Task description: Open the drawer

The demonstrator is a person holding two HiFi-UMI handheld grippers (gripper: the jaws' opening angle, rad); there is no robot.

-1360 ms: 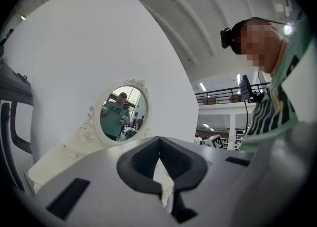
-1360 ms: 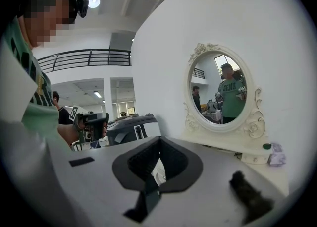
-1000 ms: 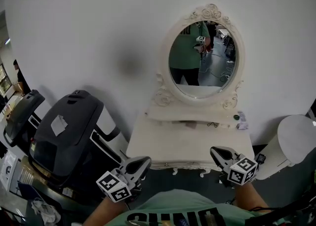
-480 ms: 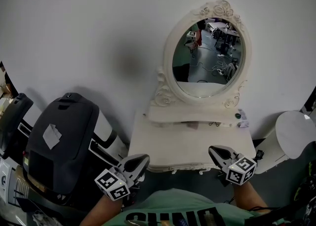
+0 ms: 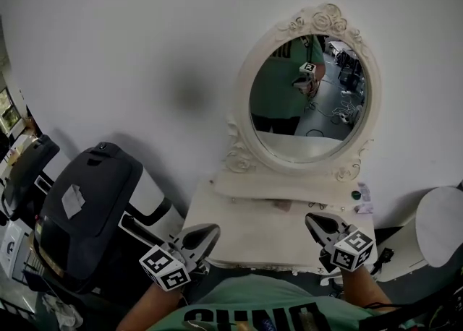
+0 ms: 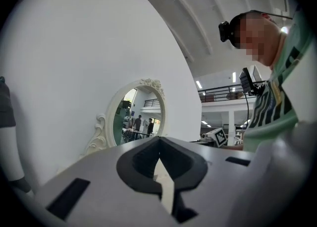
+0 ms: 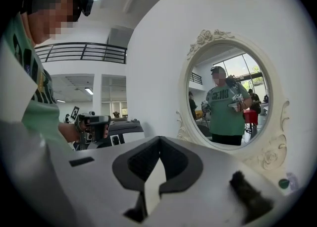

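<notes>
Both your claws are pinched closed with nothing in them. The left gripper [image 5: 205, 235] and right gripper [image 5: 316, 222] hover over the near edge of the white dressing table [image 5: 246, 225], 1 toward each end. The drawer [image 5: 269, 267] is a thin strip under that edge, between them. The oval mirror [image 5: 307, 98] stands behind.

Over the last second we have closed on the dressing table [image 5: 253, 239]. In the head view its front edge sat near the tips of the left gripper [image 5: 207, 231] and right gripper [image 5: 313, 221]; it now lies down by their marker cubes. The mirror [image 5: 307, 142] looms larger. Half a second ago it reflected the room, and now it shows a green-shirted person [image 5: 278, 87].
</notes>
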